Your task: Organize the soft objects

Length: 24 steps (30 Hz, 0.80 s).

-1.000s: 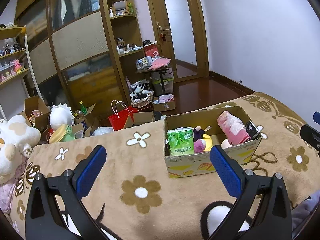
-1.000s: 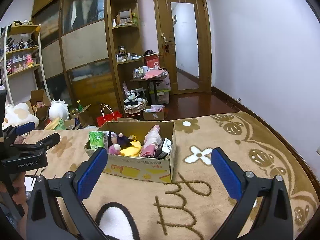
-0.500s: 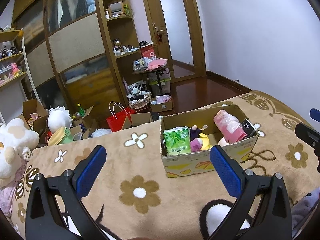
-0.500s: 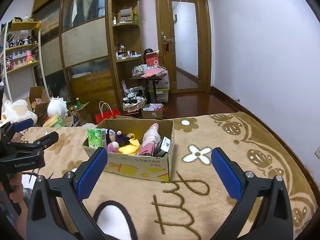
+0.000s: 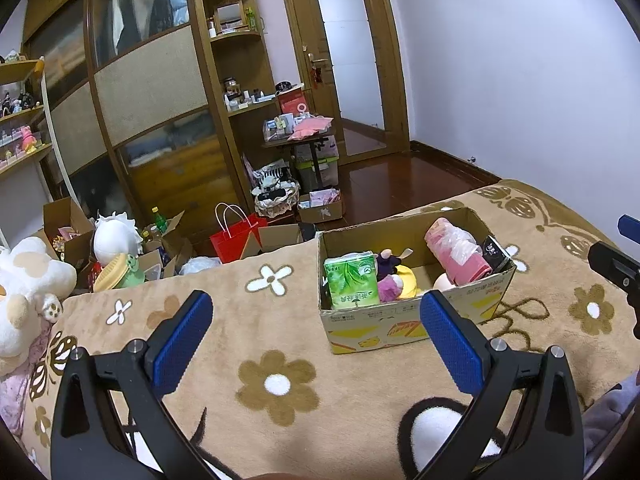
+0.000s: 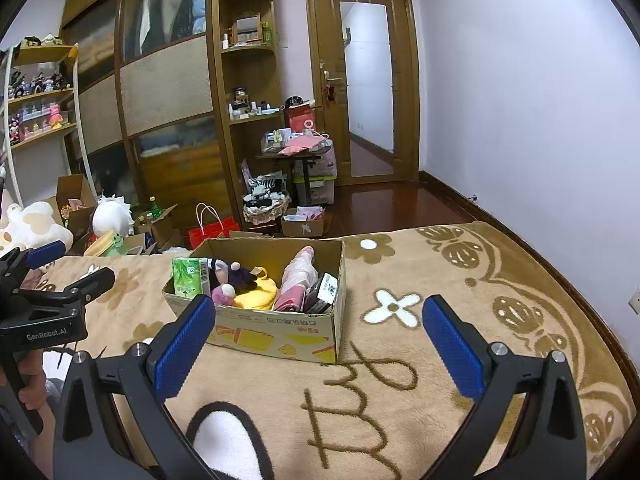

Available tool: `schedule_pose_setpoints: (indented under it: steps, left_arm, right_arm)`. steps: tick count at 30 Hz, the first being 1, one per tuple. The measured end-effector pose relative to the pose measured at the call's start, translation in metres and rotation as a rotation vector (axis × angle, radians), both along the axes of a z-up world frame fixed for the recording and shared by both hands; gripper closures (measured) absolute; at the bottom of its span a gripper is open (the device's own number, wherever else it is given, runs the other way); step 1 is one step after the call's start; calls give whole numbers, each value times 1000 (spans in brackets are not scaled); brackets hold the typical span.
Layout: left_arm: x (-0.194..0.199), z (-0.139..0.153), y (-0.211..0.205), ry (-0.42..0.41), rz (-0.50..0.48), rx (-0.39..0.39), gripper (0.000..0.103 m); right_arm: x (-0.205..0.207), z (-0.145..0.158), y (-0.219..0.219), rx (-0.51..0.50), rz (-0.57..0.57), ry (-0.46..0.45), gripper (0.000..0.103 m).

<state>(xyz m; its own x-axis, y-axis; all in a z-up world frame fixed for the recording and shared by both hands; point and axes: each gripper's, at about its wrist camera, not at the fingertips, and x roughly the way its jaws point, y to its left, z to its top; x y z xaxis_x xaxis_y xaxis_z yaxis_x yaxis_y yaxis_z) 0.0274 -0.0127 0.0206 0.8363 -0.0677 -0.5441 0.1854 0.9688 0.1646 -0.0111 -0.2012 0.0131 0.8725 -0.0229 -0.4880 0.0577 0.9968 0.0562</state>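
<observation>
A cardboard box (image 5: pixel 412 326) (image 6: pixel 276 330) stands on a tan flowered blanket (image 5: pixel 276 332). It holds a green tissue pack (image 5: pixel 351 280) (image 6: pixel 188 277), a purple plush toy (image 5: pixel 386 266) (image 6: pixel 236 274), a yellow soft item (image 6: pixel 256 296), a pink wrapped roll (image 5: pixel 454 252) (image 6: pixel 298 280) and a black packet (image 5: pixel 496 250). My left gripper (image 5: pixel 316 344) is open and empty in front of the box. My right gripper (image 6: pixel 318 344) is open and empty, near the box's right front.
A white plush (image 5: pixel 24 280) lies at the blanket's left edge. Beyond the bed the floor holds a red bag (image 5: pixel 236 236), open boxes and toys (image 5: pixel 116 236). A wardrobe, shelves, a cluttered small table (image 5: pixel 298 136) and a door stand behind. A wall is at right.
Both grippers stay open and have pulled back and risen slightly; the box sits a little lower and further left in the left view.
</observation>
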Motion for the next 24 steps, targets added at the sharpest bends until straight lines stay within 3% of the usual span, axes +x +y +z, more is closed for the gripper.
schedule_pose_setpoints:
  steps: [24]
  left_arm:
    - [-1, 0, 1, 10, -10, 5, 1]
  right_arm:
    - [-1, 0, 0, -6, -7, 4, 0]
